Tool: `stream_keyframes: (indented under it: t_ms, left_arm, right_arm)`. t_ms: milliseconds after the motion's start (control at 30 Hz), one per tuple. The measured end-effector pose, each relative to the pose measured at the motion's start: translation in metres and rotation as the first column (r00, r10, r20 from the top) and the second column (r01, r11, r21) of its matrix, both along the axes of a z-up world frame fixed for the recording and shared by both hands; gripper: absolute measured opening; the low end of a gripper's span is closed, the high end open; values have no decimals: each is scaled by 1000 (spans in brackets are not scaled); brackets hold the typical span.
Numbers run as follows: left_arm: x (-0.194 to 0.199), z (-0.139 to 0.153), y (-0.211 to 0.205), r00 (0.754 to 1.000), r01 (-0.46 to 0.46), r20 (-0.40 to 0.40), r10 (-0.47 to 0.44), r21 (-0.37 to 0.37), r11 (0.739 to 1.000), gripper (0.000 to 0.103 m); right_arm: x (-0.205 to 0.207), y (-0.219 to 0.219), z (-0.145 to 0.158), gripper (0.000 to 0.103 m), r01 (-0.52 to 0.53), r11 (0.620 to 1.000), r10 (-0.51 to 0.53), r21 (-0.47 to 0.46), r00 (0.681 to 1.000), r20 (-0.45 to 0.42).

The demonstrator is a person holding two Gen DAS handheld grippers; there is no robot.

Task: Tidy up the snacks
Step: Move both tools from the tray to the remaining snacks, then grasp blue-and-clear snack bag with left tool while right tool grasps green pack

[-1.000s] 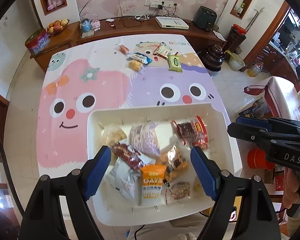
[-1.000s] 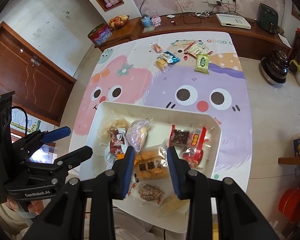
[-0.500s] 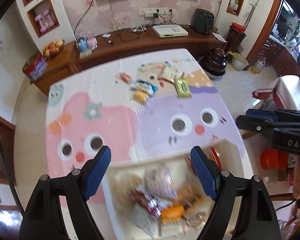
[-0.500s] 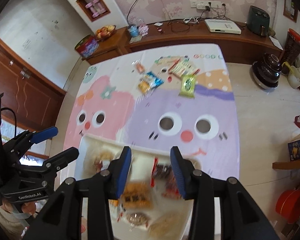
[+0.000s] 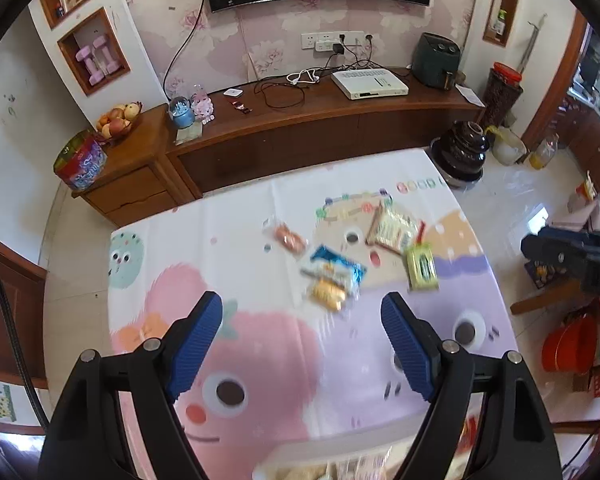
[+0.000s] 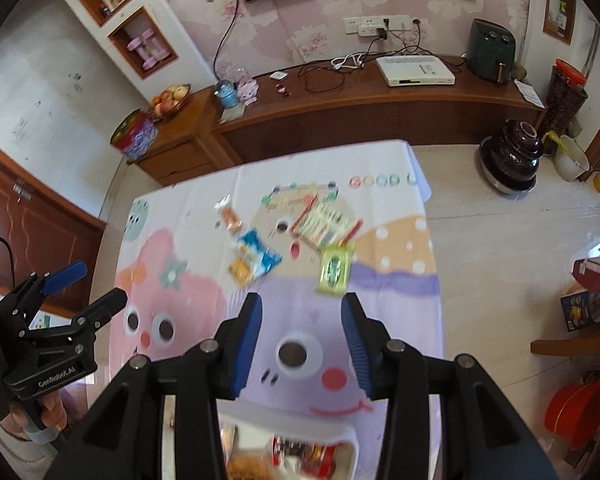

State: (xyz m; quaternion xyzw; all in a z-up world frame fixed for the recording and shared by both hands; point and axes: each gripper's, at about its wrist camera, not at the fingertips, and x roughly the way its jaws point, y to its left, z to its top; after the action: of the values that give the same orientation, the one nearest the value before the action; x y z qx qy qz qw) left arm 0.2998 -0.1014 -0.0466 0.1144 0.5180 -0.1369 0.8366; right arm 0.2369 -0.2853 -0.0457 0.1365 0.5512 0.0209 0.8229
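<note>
both grippers left the tray; snacks lie ahead.

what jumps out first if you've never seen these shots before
The cartoon tablecloth fills the middle, with big-eyed pink and purple faces. A cluster of loose snack packets lies toward its far end, the green packet at the cluster's right edge. In front, each view shows an empty blue-padded claw, left claw wide, right claw narrower.

We see the right gripper, jaws apart and empty, above the cartoon tablecloth; green packet ahead, white tray below.
</note>
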Motion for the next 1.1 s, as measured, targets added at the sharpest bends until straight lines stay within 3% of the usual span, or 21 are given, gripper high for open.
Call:
stream_keyframes:
  t_ms: [100,233,567,867,933,1000,1033,1100]
  left_arm:
    - [30,-13,-10,1000,-21,-18,21,5,1000,81]
    - [66,-53,-25,995,-49,-87,50,11,999,81]
    - [110,-167,-47,950,-177,-255,181,38,983,81]
    - [117,-207,-58,914,-253,-322,247,25,967,81]
    - [117,-213,-60,908,-260,-333,255,30,965,76]
    - [117,-221,-59,898,-267,-355,261,30,963,60]
    - [116,-225,-59,889,-277,-371,267,27,961,57]
    - [114,-225,-57,898,-281,-344,276,37,959,42]
  right_arm:
    - [28,-2,-10,44,11,1000,-11,-26,1000,-15]
    - [56,-4,-41,44,21,998,-25,-58,997,-67]
    - [84,2,-151,44,55,998,-64,-44,969,-241]
    - [86,14,-186,45,66,996,-81,-62,955,-285]
    - [86,15,-191,45,65,995,-84,-75,953,-290]
    - [86,16,-195,45,67,994,-91,-90,950,-299]
    - [85,17,-197,45,68,993,-94,-93,949,-302]
    - [83,18,-198,44,67,992,-95,-104,952,-291]
